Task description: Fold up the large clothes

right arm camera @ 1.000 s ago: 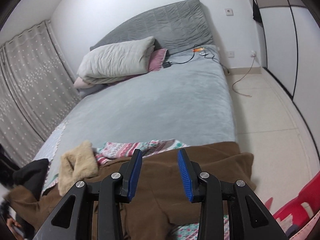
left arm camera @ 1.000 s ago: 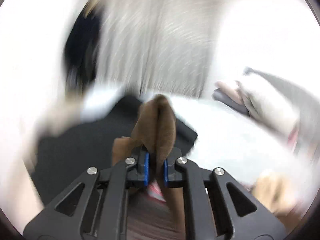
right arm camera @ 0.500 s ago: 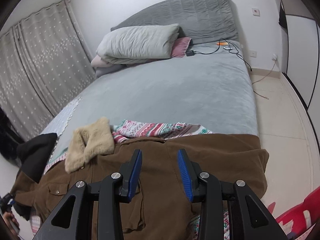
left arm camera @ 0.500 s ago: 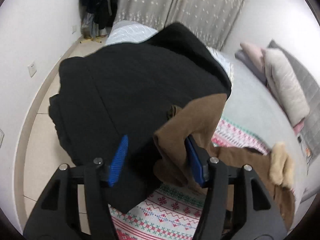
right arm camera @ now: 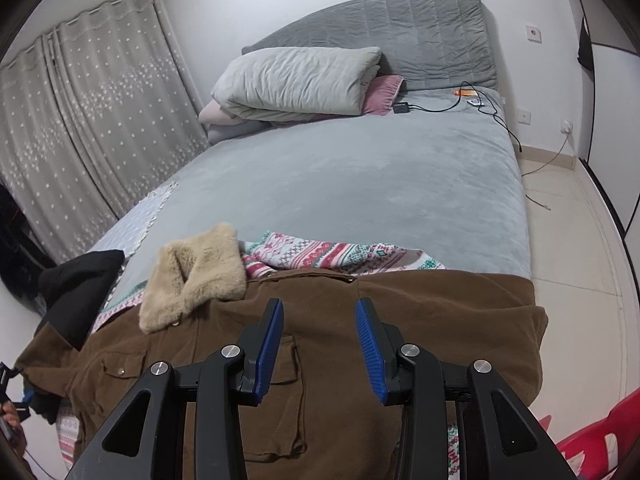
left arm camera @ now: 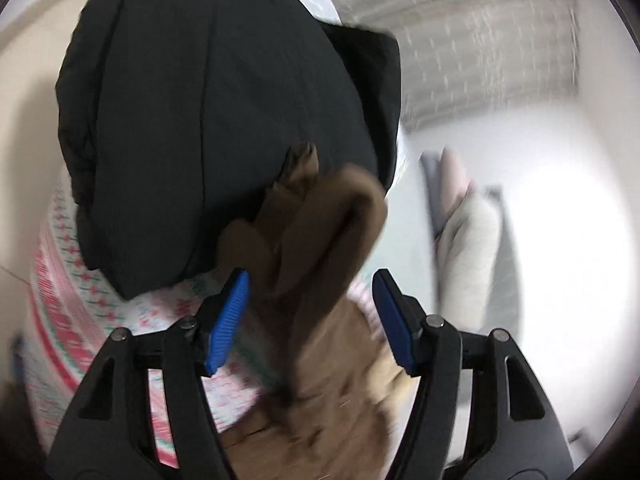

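A brown jacket with a cream fur collar lies spread across the foot of the bed on a patterned blanket. My right gripper is open and empty above the jacket's middle. In the left wrist view, my left gripper is open, and a bunched brown sleeve rises between its fingers, loose. The sleeve rests against a black garment. This view is blurred.
The grey bed stretches ahead with a folded grey quilt and pink pillows at the headboard. A charger and cable lie near the head. Curtains hang at left. Tiled floor and something red are at right.
My left gripper opened and let go of the brown sleeve, then swung to the right. My right gripper rose and pulled back a little, still open.
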A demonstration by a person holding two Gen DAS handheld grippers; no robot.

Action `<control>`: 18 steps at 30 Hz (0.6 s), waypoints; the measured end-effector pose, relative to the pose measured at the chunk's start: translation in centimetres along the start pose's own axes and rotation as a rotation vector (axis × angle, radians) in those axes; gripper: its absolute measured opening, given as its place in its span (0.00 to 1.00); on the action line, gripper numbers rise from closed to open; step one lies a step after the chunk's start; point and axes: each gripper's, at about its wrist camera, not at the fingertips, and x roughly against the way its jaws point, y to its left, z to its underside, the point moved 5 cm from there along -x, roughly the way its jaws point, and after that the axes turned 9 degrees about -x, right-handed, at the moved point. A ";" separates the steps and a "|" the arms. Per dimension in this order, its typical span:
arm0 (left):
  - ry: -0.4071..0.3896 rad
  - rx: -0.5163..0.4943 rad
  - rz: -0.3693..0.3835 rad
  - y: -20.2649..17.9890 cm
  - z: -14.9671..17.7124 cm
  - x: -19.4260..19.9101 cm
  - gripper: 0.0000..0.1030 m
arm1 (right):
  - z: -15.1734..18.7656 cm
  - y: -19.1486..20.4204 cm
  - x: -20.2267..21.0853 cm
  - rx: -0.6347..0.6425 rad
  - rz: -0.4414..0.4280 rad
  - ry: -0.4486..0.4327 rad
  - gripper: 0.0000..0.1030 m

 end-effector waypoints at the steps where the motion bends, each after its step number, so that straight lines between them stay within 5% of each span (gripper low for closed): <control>1: -0.027 0.037 0.021 0.1 -0.2 -0.2 0.70 | 0.0 0.1 0.0 -0.002 -0.004 0.001 0.38; 4: -0.064 0.142 0.105 0.4 -0.1 -1.9 0.74 | 0.1 0.4 0.0 0.003 -0.014 0.001 0.38; 5: -0.087 0.179 0.136 0.5 0.0 -2.3 0.69 | 0.2 0.5 0.0 0.006 -0.015 0.000 0.38; 6: -0.123 0.181 0.164 0.2 -0.1 -2.2 0.42 | 0.2 0.5 0.0 0.006 -0.016 -0.001 0.38; 8: -0.166 0.112 0.157 -1.0 -0.5 -1.5 0.15 | 0.1 0.3 0.0 -0.005 -0.021 0.000 0.38; 11: -0.247 -0.051 0.124 -4.4 -1.1 1.3 0.11 | -0.1 -0.2 0.0 -0.025 -0.029 0.000 0.38; 14: -0.308 -0.336 0.017 -9.4 -1.7 3.7 0.10 | -0.2 -0.9 0.0 -0.042 -0.033 0.001 0.38; 18: -0.409 -1.073 -0.378 -16.7 -0.2 4.1 0.11 | -0.3 -1.3 0.2 -0.068 -0.055 0.006 0.38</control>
